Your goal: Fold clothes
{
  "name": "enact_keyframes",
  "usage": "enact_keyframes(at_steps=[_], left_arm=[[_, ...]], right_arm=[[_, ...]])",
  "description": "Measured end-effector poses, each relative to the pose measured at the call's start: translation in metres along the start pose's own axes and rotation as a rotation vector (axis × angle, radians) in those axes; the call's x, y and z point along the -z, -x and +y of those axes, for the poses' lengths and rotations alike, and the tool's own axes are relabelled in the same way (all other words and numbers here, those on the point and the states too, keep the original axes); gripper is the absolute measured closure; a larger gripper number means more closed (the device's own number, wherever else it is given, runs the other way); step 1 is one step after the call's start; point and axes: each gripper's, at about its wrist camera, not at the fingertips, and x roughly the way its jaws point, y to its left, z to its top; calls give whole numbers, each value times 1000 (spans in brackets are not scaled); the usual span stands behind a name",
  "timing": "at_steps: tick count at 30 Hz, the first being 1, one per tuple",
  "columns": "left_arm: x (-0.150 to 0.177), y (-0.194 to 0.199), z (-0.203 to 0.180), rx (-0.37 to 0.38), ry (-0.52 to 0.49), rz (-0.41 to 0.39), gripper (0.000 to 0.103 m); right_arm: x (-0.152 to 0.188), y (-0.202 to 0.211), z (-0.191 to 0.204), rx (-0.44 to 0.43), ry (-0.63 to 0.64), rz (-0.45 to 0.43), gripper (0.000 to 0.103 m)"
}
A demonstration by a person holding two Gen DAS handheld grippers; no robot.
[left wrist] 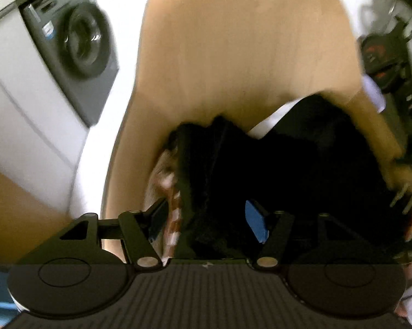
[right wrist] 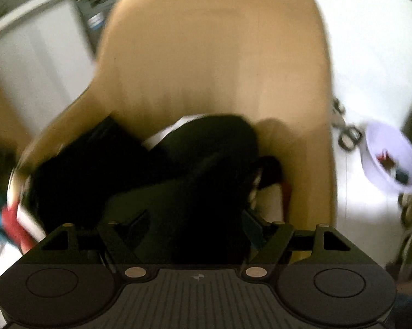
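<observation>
Black cloth, a dark garment [left wrist: 288, 170], lies bunched on the tan wooden counter [left wrist: 247, 54], with a patterned reddish-and-white piece [left wrist: 173, 213] tucked at its edge. The left tool [left wrist: 208, 222] has its fingers spread apart around the heap, the blue pad [left wrist: 256, 223] bare. The right tool [right wrist: 197, 230] also stands apart over the dark fabric. A washing machine [left wrist: 76, 46] sits beyond; a white bowl [right wrist: 389, 156] is off to the right.

black garment [left wrist: 288, 164]; red-and-white checked cloth [left wrist: 173, 205] beside it. tan wooden counter [left wrist: 233, 54]. blue pads [left wrist: 256, 223] on black left tongs [left wrist: 206, 219]. grey washing machine [left wrist: 76, 44]. white bowl [right wrist: 389, 153].
</observation>
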Motion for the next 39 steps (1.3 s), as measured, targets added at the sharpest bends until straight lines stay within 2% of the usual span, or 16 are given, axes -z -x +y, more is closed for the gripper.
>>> enact_keyframes(at_steps=[2, 8, 14, 15, 18, 20, 21, 23, 24, 29, 33, 36, 39], left_arm=[[-1, -4, -8, 97, -10, 7, 39], [9, -50, -15, 103, -51, 104, 40], [18, -95, -23, 106, -92, 202, 41], [20, -103, -24, 107, -99, 218, 38], [23, -112, -35, 100, -143, 246, 18], [24, -106, -43, 73, -162, 241, 17], [23, -100, -44, 74, -148, 229, 17], [23, -82, -39, 118, -77, 215, 17], [24, -72, -35, 133, -40, 214, 17], [36, -15, -14, 97, 81, 153, 13], [51, 43, -3, 39, 107, 46, 7], [74, 88, 3, 71, 125, 4, 6], [100, 126, 6, 89, 126, -3, 5]], right_arm=[[17, -7, 10, 15, 25, 34, 31], [46, -39, 6, 127, -60, 126, 33], [45, -63, 2, 138, -50, 152, 32], [45, -66, 2, 140, -45, 153, 31], [44, -74, 3, 146, -31, 156, 28], [40, -72, 6, 140, -40, 168, 25], [38, -64, 8, 122, -44, 164, 23], [33, -44, 12, 103, -47, 125, 3], [32, -34, 15, 102, -51, 102, 1], [26, 10, 27, 154, -165, 56, 1], [43, 60, 44, 184, -280, 8, 1], [65, 118, 70, 206, -335, -63, 1], [90, 169, 104, 246, -357, -138, 1]])
